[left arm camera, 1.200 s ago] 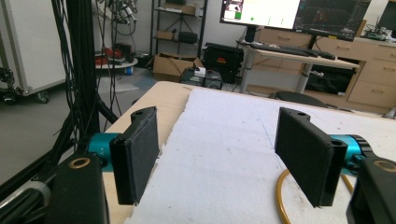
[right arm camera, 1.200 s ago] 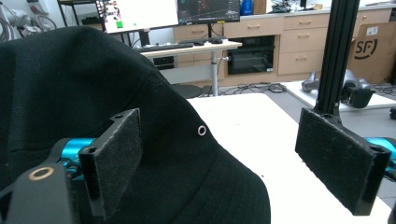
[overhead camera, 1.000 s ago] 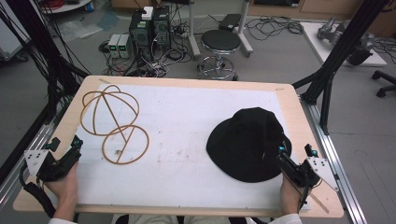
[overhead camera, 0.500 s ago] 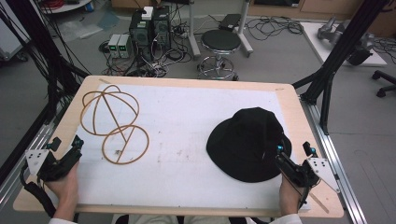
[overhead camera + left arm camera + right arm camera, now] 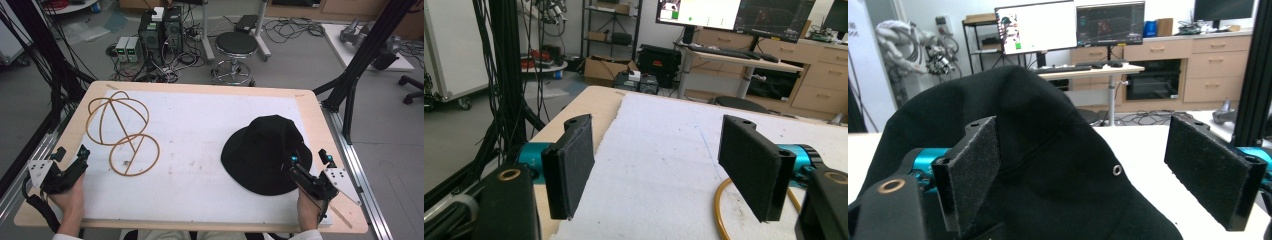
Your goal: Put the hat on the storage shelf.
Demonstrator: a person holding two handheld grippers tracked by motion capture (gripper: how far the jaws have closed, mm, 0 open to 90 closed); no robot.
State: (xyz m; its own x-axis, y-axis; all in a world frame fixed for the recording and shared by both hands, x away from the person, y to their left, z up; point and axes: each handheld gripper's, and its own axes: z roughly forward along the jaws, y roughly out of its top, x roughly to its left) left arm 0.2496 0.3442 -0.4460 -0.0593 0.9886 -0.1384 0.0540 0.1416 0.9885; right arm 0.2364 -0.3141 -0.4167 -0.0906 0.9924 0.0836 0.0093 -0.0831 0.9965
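A black bucket hat (image 5: 265, 150) lies crown up on the right half of the white mat (image 5: 200, 150). A wooden wire-frame stand (image 5: 120, 127), a globe of hoops on a ring base, rests on the mat's left side. My left gripper (image 5: 70, 154) sits at the mat's left edge, open, with the stand's ring (image 5: 720, 215) just inside its right jaw. My right gripper (image 5: 310, 159) hovers at the hat's near right brim, open, and the hat (image 5: 1038, 165) rises between and beyond its jaws. Nothing is held.
The mat covers a wooden table (image 5: 320, 125) framed by black struts (image 5: 360, 55). Beyond the far edge stand a round stool (image 5: 236, 45), computer boxes (image 5: 160, 25) and cables on the floor. The mat's middle lies between the stand and the hat.
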